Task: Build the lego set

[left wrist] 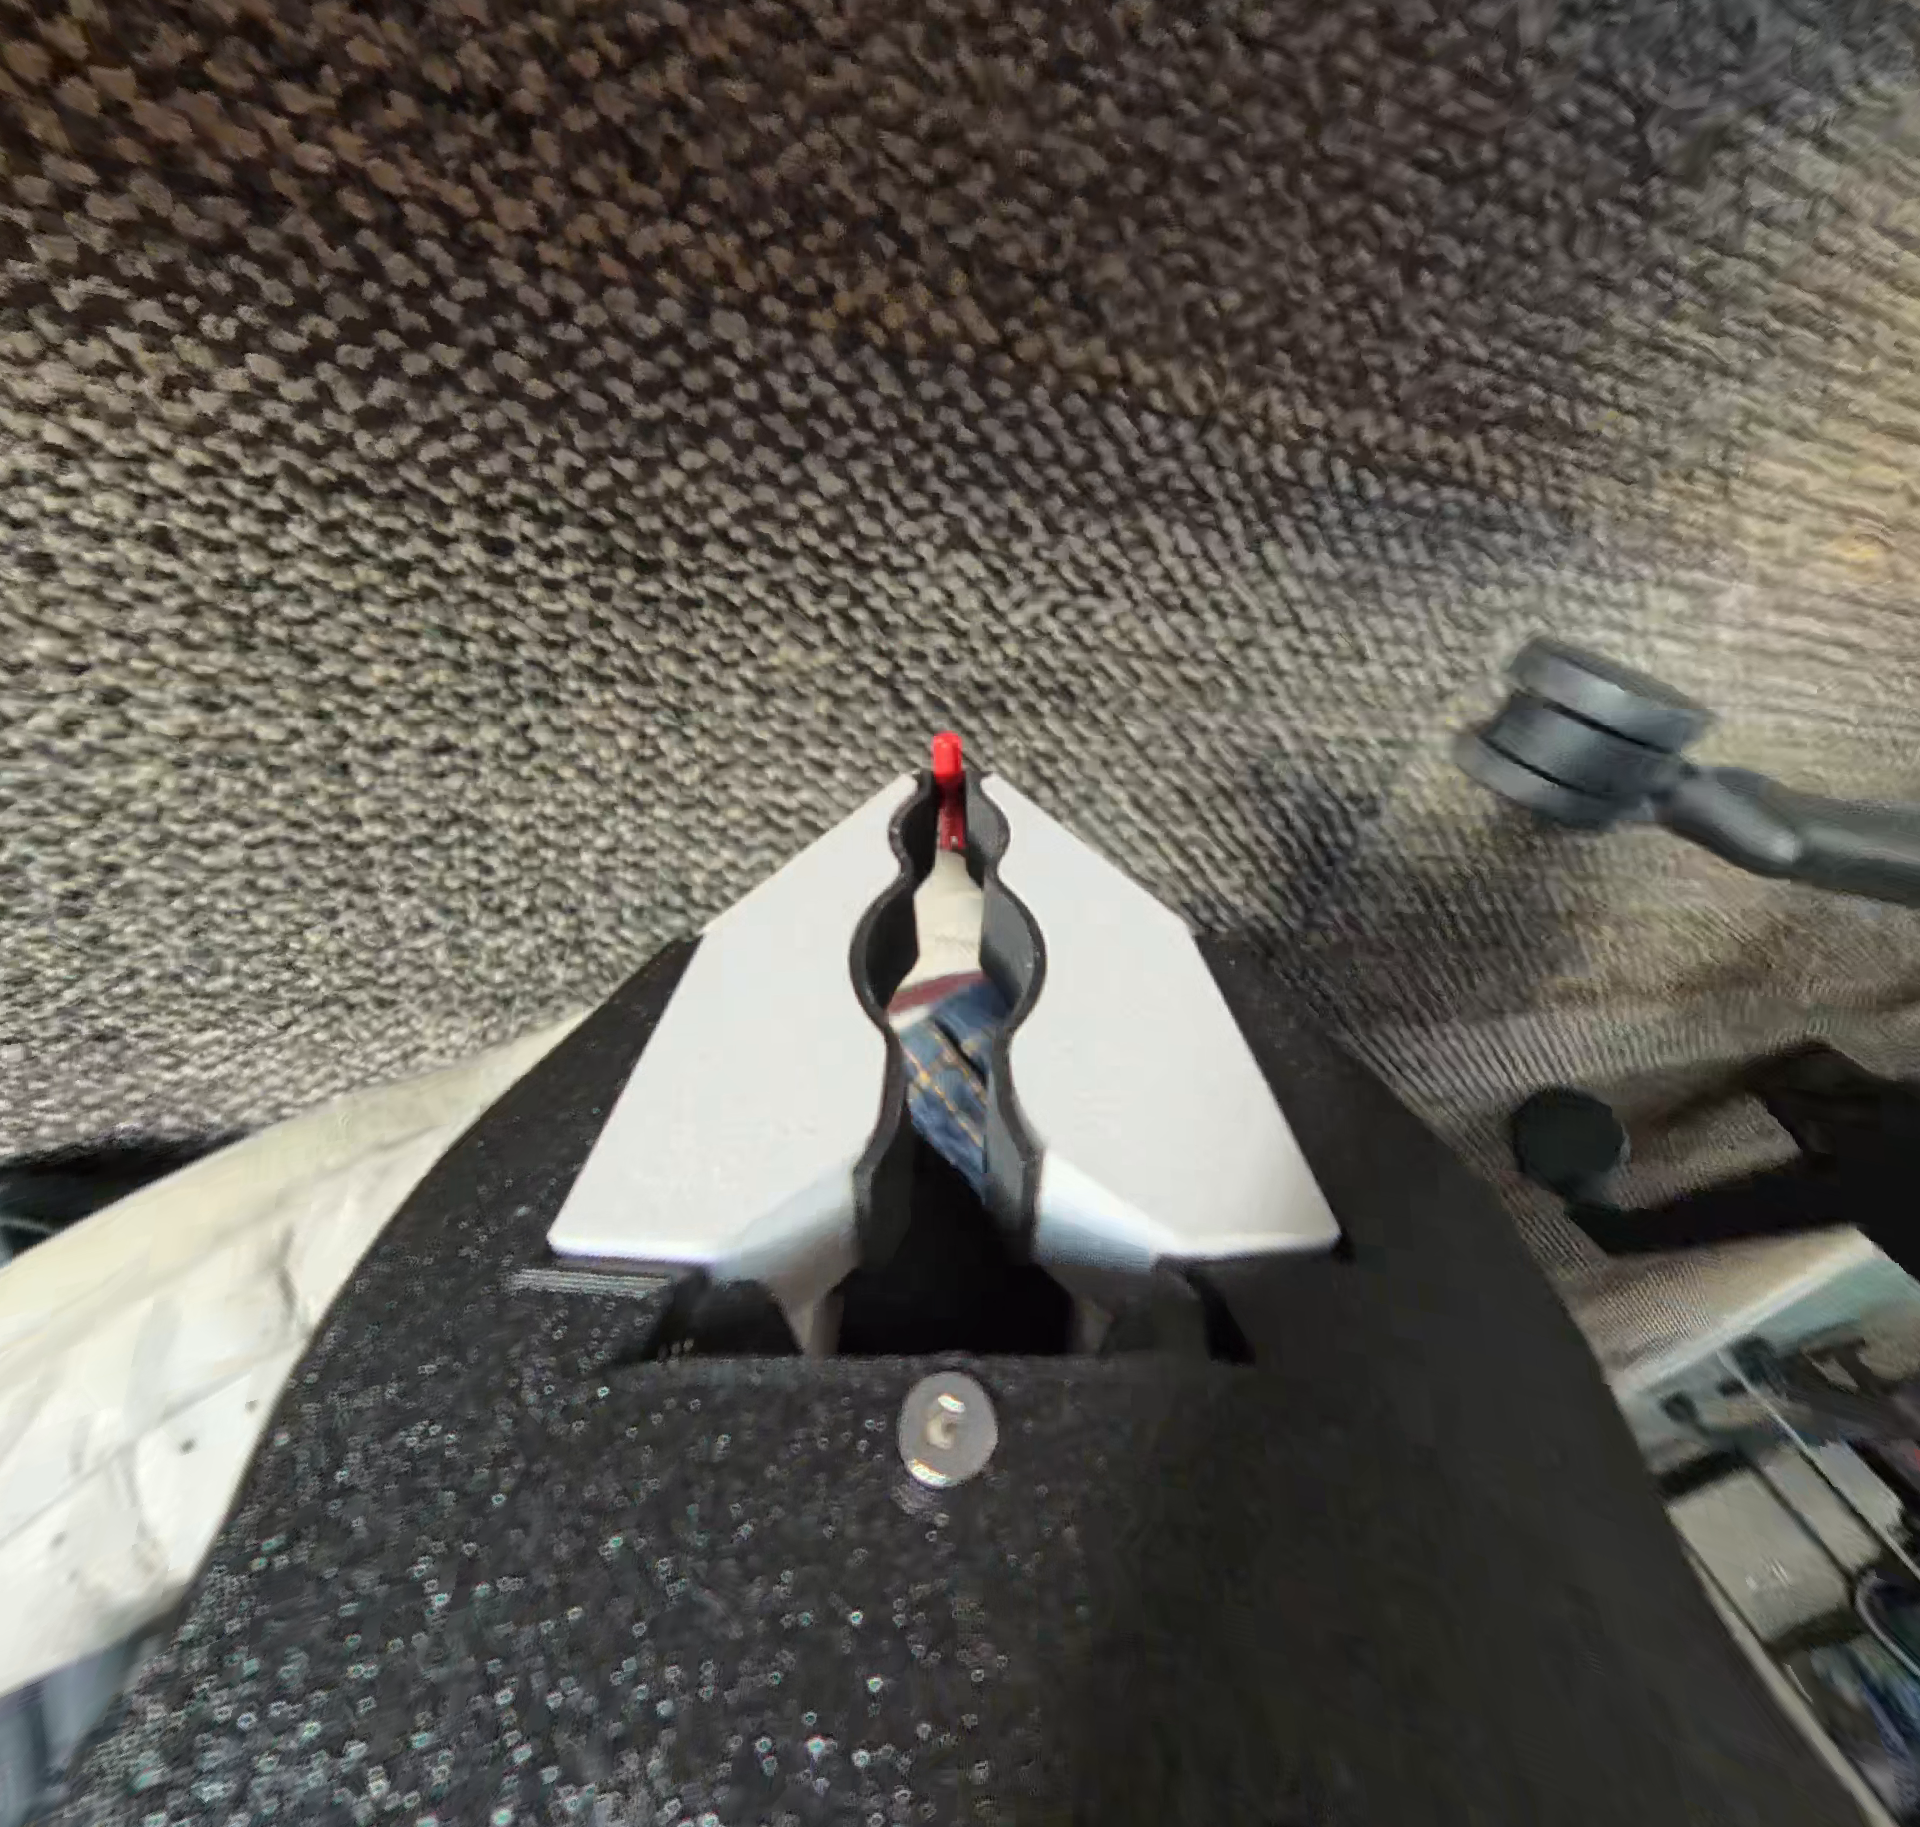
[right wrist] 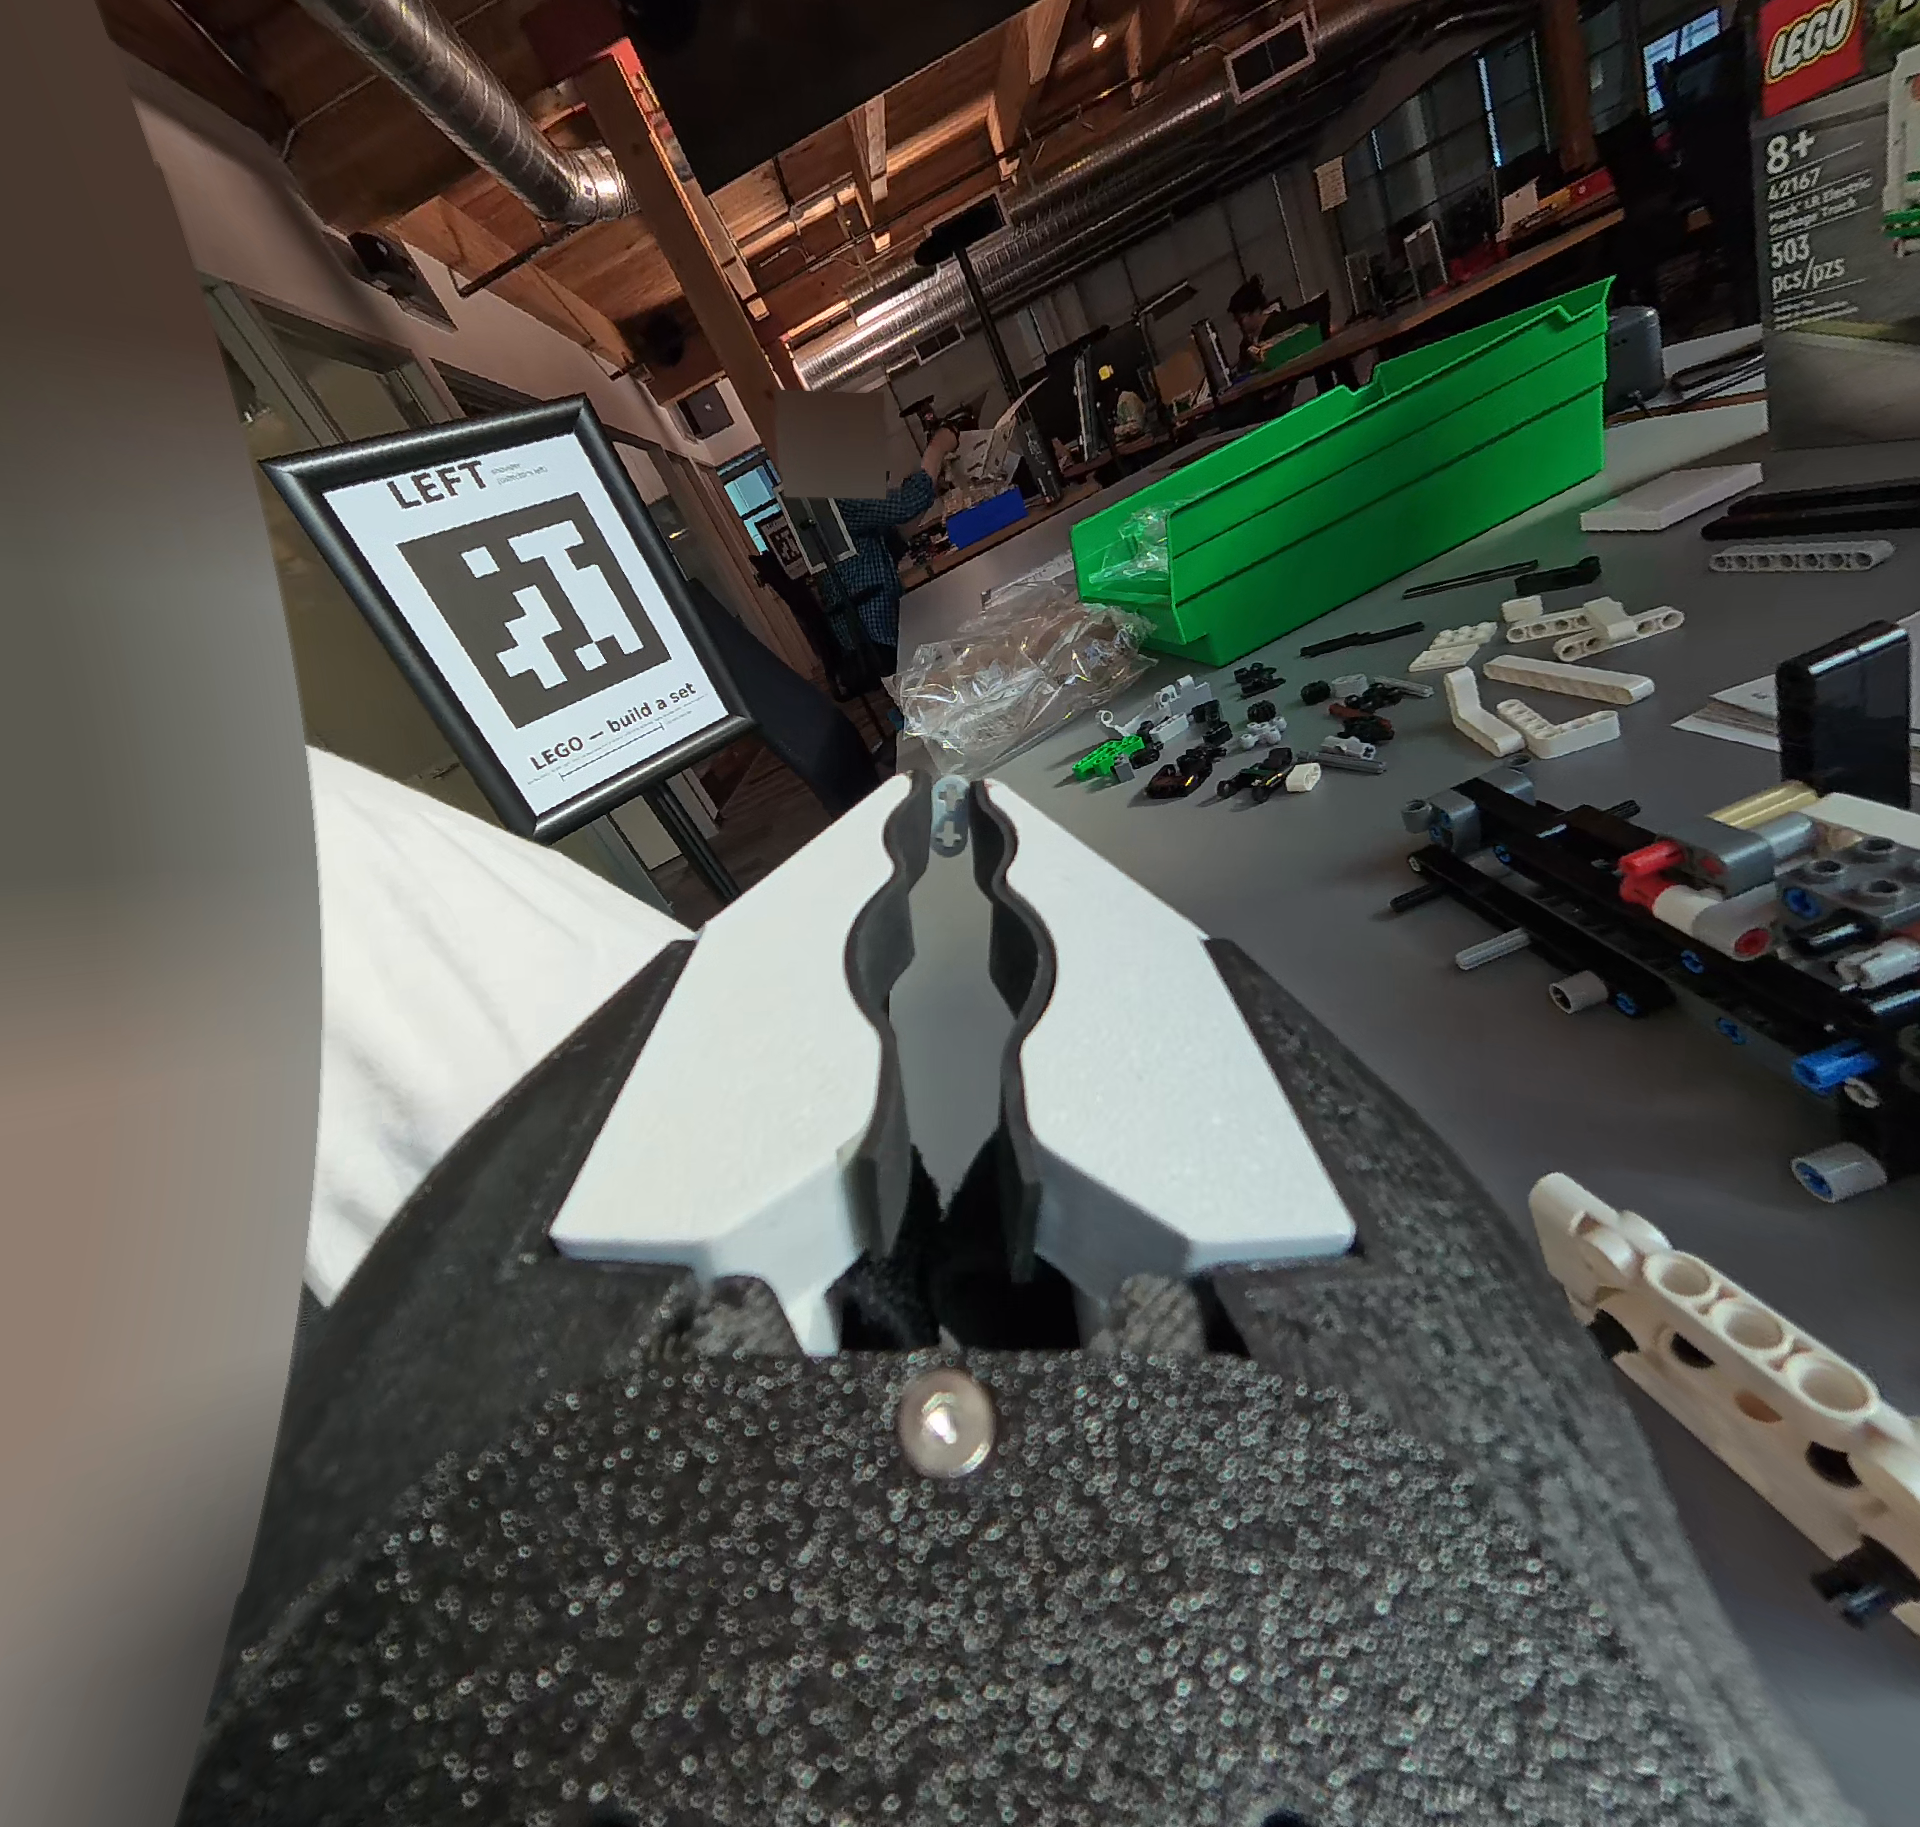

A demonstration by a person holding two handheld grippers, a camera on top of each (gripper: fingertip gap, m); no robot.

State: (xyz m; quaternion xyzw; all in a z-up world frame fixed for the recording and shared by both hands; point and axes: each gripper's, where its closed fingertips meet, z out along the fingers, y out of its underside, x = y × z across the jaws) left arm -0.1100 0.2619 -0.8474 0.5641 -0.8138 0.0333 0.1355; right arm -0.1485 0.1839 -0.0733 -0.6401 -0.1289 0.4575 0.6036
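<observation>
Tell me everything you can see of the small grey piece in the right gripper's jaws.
The small grey piece is a flat, light grey plastic link with rounded ends and two cross-shaped holes, one above the other. It stands upright, face to the camera, pinched at the very tips of the right gripper, above the grey table.

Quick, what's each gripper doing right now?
Left gripper: closed on a small red pin.
Right gripper: closed on a small grey two-hole piece.

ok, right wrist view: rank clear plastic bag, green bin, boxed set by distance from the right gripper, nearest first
1. Clear plastic bag: on the grey table just past the right gripper, slightly right of its tips.
2. Green bin: behind the bag, farther right.
3. Boxed set: standing at the far right, beyond the bin.
</observation>
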